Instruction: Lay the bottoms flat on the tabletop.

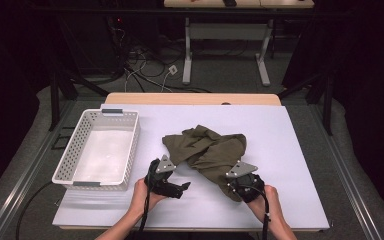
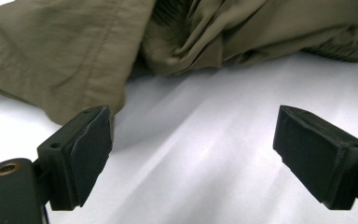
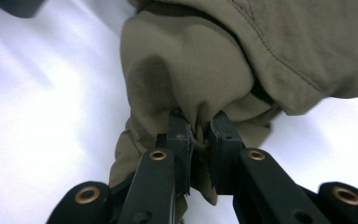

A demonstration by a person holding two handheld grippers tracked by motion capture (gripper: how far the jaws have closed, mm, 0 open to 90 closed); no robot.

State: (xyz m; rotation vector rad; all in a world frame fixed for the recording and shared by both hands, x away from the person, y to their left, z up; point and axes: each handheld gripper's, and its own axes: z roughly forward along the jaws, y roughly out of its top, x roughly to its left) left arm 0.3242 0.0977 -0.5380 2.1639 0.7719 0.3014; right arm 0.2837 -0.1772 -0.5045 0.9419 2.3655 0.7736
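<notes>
The green cloth [image 1: 207, 150] is crumpled on the white table [image 1: 290, 150], beside the basket [image 1: 100, 147]. It is pinched by the right gripper [image 3: 200, 135]. The left gripper [image 2: 193, 154] is held wide apart, empty.

Garment [image 1: 207, 150]: olive-green woven cloth, crumpled into a loose heap with stitched seams and deep folds. Lies on the white tabletop [image 1: 290, 150], just right of centre, spread from the upper left down toward the near right. Near right corner is bunched and pinched between the jaws of the right gripper [image 3: 200, 135]; a flat hemmed flap reaches toward the near left.
</notes>
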